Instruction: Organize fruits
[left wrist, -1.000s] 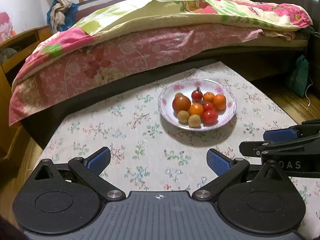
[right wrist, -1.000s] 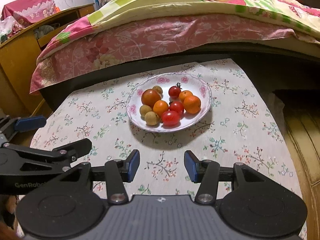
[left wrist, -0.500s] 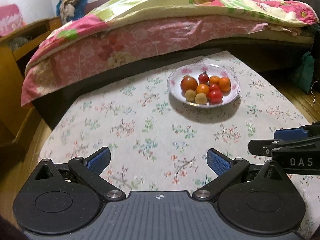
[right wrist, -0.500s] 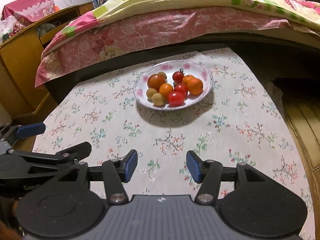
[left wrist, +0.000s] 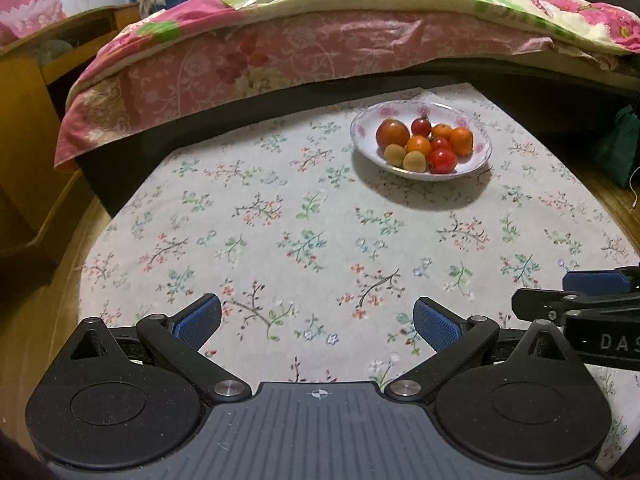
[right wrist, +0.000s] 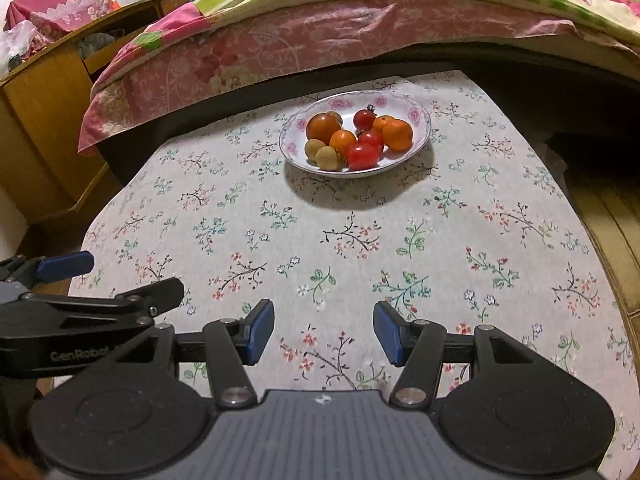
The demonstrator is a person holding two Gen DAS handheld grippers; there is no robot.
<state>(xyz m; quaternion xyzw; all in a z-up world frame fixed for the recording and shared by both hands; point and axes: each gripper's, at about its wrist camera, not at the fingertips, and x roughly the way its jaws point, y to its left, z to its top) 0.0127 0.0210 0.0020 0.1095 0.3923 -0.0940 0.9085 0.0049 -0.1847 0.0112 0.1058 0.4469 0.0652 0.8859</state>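
Note:
A white floral plate (left wrist: pixel 366 120) (right wrist: pixel 420 118) stands at the far side of the table and holds several small fruits: oranges (right wrist: pixel 397 135), red tomatoes (right wrist: pixel 362 155) and tan round fruits (right wrist: pixel 328 157). My left gripper (left wrist: pixel 318 322) is open and empty, low over the near left of the table, well short of the plate. My right gripper (right wrist: pixel 324 332) is open and empty beside it, at the near edge. Each gripper shows at the edge of the other's view.
The table wears a floral cloth (left wrist: pixel 280 240). A bed with pink and green bedding (left wrist: pixel 320 40) runs behind it. A wooden cabinet (right wrist: pixel 36 120) stands to the left. Wooden floor (right wrist: pixel 608 220) lies to the right, with a green bag (left wrist: pixel 622 152) on it.
Both grippers have drawn back from the plate toward the near edge of the table, so the plate looks smaller and farther. Both stay open and empty.

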